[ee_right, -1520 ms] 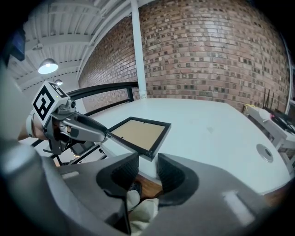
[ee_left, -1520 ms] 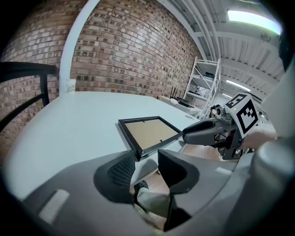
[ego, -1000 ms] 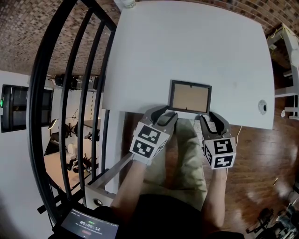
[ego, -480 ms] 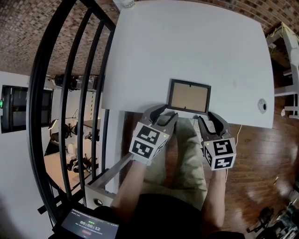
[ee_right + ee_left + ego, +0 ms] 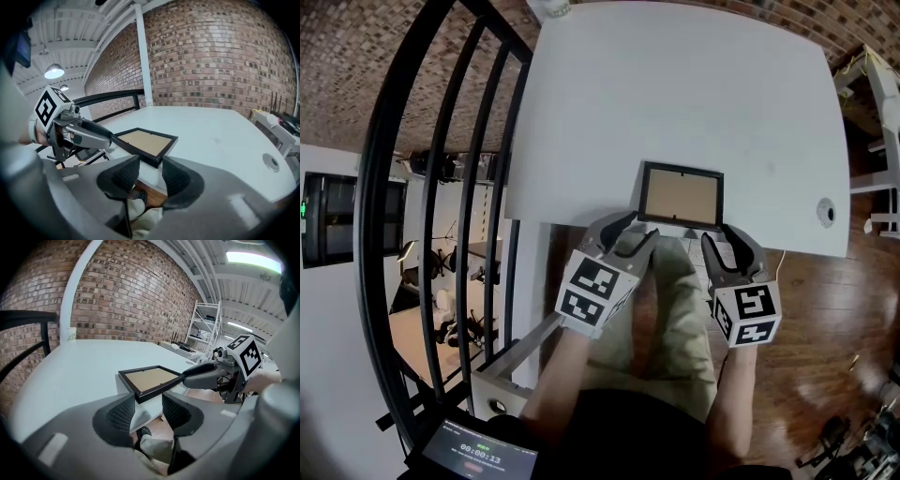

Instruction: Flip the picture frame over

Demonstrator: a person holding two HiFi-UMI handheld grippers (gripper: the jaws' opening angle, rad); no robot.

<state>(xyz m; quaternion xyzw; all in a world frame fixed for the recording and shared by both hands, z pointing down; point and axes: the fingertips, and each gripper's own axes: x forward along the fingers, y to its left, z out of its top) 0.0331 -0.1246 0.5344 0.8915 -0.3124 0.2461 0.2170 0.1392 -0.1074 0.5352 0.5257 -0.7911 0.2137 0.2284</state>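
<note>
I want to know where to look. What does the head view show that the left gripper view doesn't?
Only the head view shows the small timer screen at the bottom and the round grommet in the table top. Only the left gripper view shows the ceiling with its light strip. Both show the picture frame lying flat by the white table's near edge, tan side up, plus the black railing and the person's trousers.

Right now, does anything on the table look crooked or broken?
Nothing looks broken or spilled. The picture frame lies flat and fairly square, but right at the near edge of the white table, maybe slightly over it.
</note>
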